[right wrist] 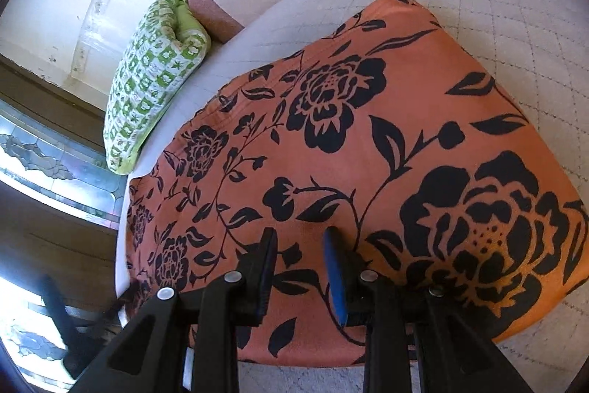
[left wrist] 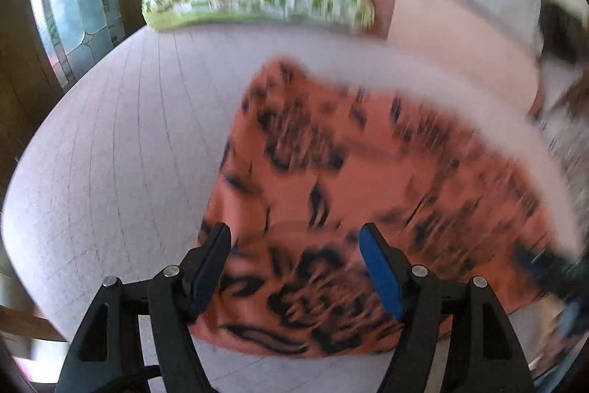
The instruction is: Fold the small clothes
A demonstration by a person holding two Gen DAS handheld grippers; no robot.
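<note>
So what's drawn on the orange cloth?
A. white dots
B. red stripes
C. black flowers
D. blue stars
C: the right wrist view shows the orange cloth spread on the white quilt, covered in black roses, leaves and vines.

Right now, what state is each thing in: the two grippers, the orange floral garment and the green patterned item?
Left gripper: open, over the garment, holding nothing.
Right gripper: open, narrower gap, over the garment, holding nothing.
Orange floral garment: lying flat on the white quilted surface.
Green patterned item: bundled, at the surface's edge, untouched.
</note>
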